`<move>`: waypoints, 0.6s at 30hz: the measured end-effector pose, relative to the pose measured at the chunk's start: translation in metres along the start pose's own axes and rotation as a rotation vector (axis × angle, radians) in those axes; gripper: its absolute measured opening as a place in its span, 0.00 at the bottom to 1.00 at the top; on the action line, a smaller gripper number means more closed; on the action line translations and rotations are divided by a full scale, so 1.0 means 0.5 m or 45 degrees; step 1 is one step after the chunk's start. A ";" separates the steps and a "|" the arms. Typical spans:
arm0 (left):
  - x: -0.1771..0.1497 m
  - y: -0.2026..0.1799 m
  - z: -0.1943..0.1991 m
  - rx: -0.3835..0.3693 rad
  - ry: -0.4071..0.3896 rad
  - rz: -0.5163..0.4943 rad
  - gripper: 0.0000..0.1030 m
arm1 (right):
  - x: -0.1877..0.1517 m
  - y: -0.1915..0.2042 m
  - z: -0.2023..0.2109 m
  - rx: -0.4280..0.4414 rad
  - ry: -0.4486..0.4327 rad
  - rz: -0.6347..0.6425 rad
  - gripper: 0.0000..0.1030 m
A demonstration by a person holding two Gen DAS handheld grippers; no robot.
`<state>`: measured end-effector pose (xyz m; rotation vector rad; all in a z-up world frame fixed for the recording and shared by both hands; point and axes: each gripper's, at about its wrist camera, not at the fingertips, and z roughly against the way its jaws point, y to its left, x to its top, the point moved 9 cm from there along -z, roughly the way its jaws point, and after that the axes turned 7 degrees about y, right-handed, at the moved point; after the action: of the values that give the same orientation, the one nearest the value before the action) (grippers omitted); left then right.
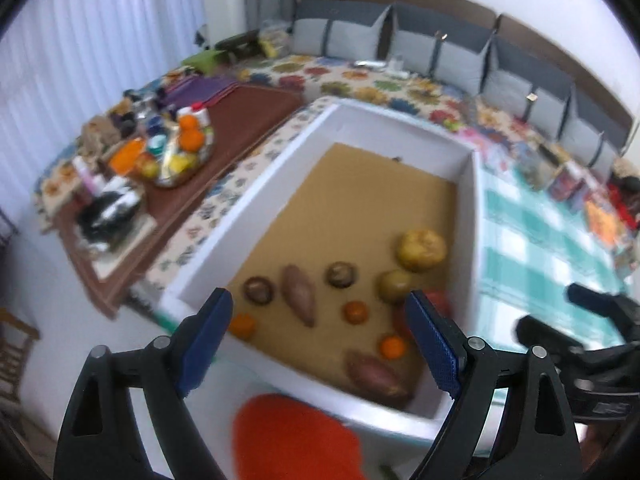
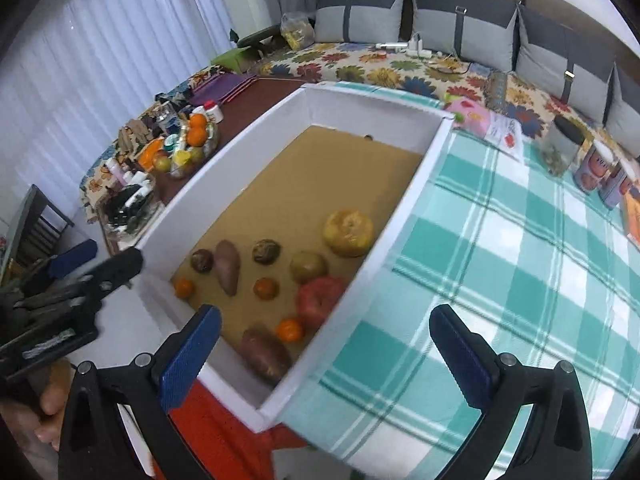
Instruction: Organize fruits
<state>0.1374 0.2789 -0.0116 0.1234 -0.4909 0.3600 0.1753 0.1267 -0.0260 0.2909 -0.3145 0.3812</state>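
Below both claws sat the white box (image 2: 404, 216), with the fruits spread on its brown floor. The left claw (image 1: 320, 344) hung above the near end, its pads wide apart and holding nothing. The right claw (image 2: 324, 360) was wide apart and bare too, over the box's right wall. A good next grab would be one fruit at a time. The small orange (image 2: 290, 329) lay touching the long sweet potato (image 2: 266, 354), so the pads should come straight down around the orange only.
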 end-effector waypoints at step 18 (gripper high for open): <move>0.000 0.025 0.032 0.085 -0.035 0.006 0.91 | 0.029 0.091 0.034 -0.059 0.015 0.115 1.00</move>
<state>0.1257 0.2875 0.0026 0.1920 -0.5068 0.3796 0.1653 0.1661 0.0043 0.2295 -0.3249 0.4638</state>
